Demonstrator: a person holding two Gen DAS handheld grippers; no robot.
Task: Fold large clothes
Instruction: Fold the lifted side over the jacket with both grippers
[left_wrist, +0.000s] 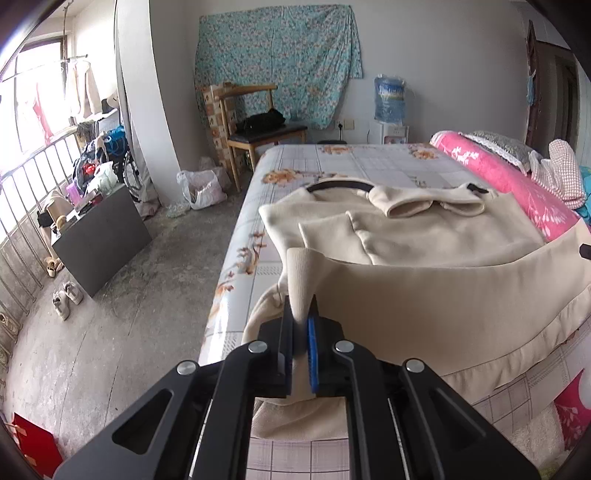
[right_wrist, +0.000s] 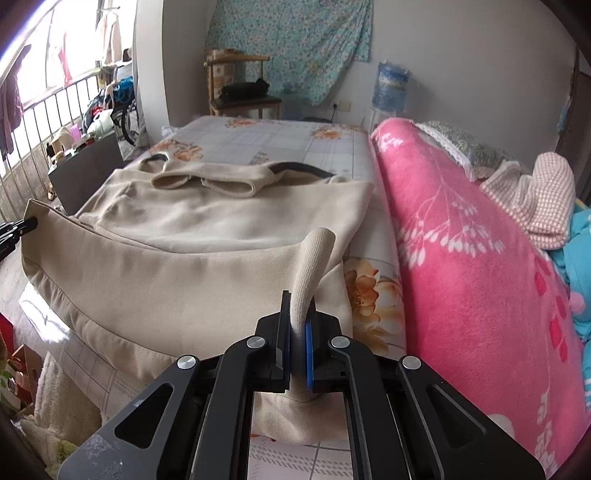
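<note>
A large beige sweatshirt lies on the bed with both sleeves folded across its chest and a dark collar at the far end. It also shows in the right wrist view. My left gripper is shut on the left corner of its ribbed bottom hem. My right gripper is shut on the right corner of the hem. Both corners are lifted above the bed, and the hem band hangs stretched between them.
The bed has a floral checked sheet. A rolled pink blanket and pillows line its right side. A dark cabinet, shoes, a plastic bag and a wooden chair stand on the concrete floor to the left.
</note>
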